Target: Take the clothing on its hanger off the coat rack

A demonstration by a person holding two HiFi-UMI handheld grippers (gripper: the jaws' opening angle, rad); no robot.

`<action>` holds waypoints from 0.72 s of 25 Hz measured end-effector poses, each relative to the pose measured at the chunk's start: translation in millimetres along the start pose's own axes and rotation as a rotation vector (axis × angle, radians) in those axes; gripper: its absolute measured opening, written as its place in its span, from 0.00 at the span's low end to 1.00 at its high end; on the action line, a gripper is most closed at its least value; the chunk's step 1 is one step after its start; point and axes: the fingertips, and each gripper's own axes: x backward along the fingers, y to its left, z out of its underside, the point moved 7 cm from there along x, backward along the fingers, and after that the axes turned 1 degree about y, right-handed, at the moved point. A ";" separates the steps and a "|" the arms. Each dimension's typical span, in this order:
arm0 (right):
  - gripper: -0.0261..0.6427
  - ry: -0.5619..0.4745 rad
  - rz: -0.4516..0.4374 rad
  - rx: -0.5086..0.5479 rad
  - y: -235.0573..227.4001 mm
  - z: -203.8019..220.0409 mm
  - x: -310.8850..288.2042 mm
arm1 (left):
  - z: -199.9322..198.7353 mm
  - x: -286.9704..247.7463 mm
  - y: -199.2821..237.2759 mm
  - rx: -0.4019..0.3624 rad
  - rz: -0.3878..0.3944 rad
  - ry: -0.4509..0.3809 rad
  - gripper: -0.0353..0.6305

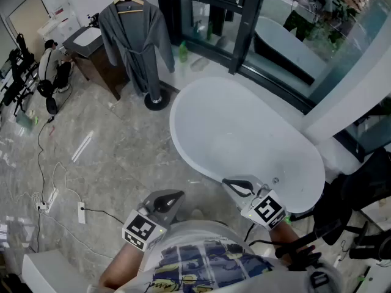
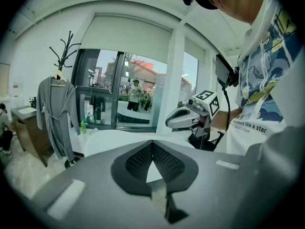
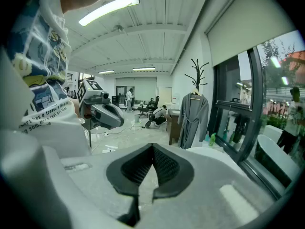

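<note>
A grey robe hangs on a wooden hanger from the black coat rack, whose round base stands on the floor at the far left. Both grippers are held close to the person's body, far from the rack. My left gripper is shut and empty, and so is my right gripper. In the left gripper view, the closed jaw tips point past the robe and the rack. In the right gripper view, the robe hangs beyond the shut jaw tips.
A white bathtub fills the floor between the grippers and the rack. A dark cabinet with a basin stands left of the robe. A green bottle sits by the glass wall. Cables and a power strip lie on the floor. A person crouches at far left.
</note>
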 end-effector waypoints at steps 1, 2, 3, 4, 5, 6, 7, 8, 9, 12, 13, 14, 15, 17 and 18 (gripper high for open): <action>0.04 0.000 -0.002 0.001 -0.7 0.9 0.3 | -1.1 -0.8 -0.7 -0.003 -0.005 -0.006 0.06; 0.04 -0.001 -0.005 0.000 -1.6 1.7 0.2 | -2.0 -1.5 -1.1 -0.006 -0.011 -0.010 0.06; 0.04 -0.004 -0.008 0.000 -2.7 2.2 -0.7 | -2.7 -1.9 -0.9 -0.008 -0.016 -0.011 0.06; 0.04 -0.006 -0.012 0.001 -4.0 2.1 -2.4 | -3.1 -2.0 0.1 -0.009 -0.022 -0.011 0.06; 0.04 -0.007 -0.019 0.002 -5.4 1.5 -5.1 | -3.5 -1.7 1.8 -0.008 -0.029 -0.011 0.06; 0.04 -0.006 -0.028 0.003 -7.0 0.7 -8.6 | -4.0 -1.1 3.9 -0.007 -0.034 -0.014 0.06; 0.04 -0.003 -0.038 0.001 -8.8 0.2 -12.7 | -4.2 -0.1 6.6 -0.006 -0.041 -0.015 0.06; 0.04 0.001 -0.049 -0.004 -11.0 0.0 -17.3 | -3.6 1.3 10.4 -0.004 -0.052 -0.011 0.06; 0.04 0.003 -0.057 -0.013 -13.8 0.1 -22.7 | -3.1 2.9 15.3 -0.003 -0.064 -0.006 0.06; 0.04 0.003 -0.081 -0.040 -21.5 -1.2 -44.3 | -7.3 7.9 32.4 0.010 -0.084 -0.035 0.06; 0.05 0.002 -0.095 -0.041 -21.9 -3.0 -52.8 | -6.4 10.0 38.2 0.023 -0.084 -0.043 0.06; 0.05 0.001 -0.108 -0.039 -22.2 -5.7 -61.6 | -3.7 11.9 45.3 0.034 -0.087 -0.043 0.06; 0.08 -0.001 -0.117 -0.035 -23.5 -8.9 -70.9 | -0.4 13.2 54.4 0.042 -0.090 -0.038 0.06; 0.10 -0.004 -0.115 -0.030 -31.4 -15.4 -91.4 | 2.5 12.7 78.5 0.048 -0.086 -0.036 0.06; 0.12 -0.004 -0.107 -0.032 -37.0 -18.3 -102.2 | 2.2 11.6 92.5 0.049 -0.079 -0.037 0.06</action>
